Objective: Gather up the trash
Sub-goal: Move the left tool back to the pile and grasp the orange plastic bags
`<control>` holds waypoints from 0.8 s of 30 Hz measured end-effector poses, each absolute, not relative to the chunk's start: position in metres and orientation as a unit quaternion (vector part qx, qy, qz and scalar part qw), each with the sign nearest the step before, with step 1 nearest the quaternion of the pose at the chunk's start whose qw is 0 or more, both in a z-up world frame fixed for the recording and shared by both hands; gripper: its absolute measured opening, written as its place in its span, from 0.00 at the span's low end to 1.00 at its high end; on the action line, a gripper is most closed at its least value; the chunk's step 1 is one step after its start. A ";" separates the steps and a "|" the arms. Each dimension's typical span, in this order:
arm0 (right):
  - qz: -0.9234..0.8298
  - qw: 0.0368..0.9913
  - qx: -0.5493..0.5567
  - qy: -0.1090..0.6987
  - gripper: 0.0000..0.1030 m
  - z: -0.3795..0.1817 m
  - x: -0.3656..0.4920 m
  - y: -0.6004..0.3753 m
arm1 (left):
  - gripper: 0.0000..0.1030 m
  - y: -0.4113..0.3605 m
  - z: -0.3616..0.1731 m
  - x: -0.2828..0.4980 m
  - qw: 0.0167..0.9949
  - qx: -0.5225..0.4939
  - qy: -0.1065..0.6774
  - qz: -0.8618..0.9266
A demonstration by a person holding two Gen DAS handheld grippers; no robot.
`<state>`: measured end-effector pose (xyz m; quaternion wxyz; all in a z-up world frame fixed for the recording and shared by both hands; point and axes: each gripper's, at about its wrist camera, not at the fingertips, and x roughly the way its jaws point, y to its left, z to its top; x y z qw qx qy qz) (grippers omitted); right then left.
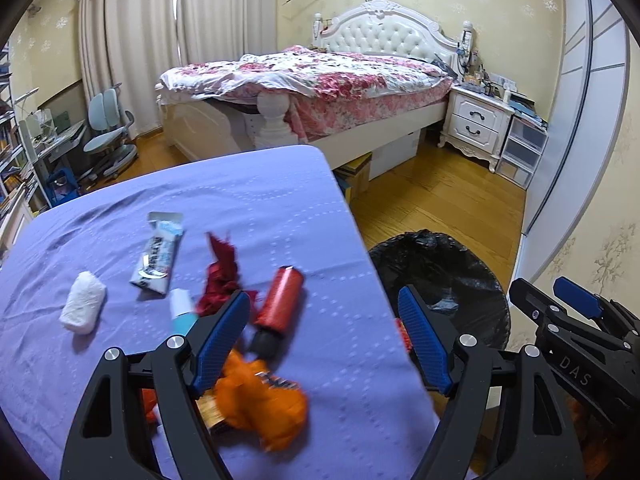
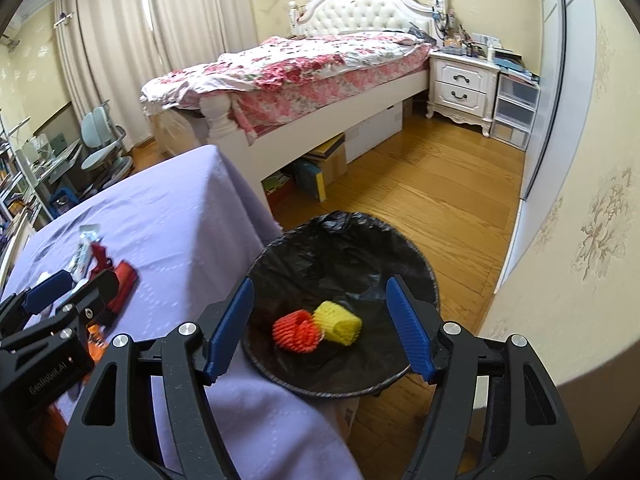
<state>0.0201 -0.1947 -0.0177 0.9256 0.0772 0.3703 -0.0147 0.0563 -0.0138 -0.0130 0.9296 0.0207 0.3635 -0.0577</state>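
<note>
My left gripper (image 1: 324,340) stands open over the near right part of the purple-clothed table (image 1: 240,192). Between and below its fingers lie a red cylinder (image 1: 280,300) and a blurred orange wrapper (image 1: 264,400); neither is gripped. Farther left lie a dark red crumpled wrapper (image 1: 220,272), a teal and white tube (image 1: 180,308), a white and blue packet (image 1: 158,258) and a white wad (image 1: 83,303). My right gripper (image 2: 320,328) is open above the black-lined bin (image 2: 340,248), empty. In the bin lie a red foam net (image 2: 296,330) and a yellow foam net (image 2: 338,322).
The bin (image 1: 440,276) stands on the wood floor (image 2: 440,200) just right of the table edge. A wall (image 2: 580,260) is close on the right. Behind are a bed (image 1: 320,76), a nightstand (image 1: 476,120) and a desk chair (image 1: 108,136).
</note>
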 end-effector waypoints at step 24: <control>0.073 0.917 0.019 0.392 0.65 -0.025 -0.034 -0.096 | 0.74 0.113 -0.029 -0.006 0.926 -0.016 0.375 0.035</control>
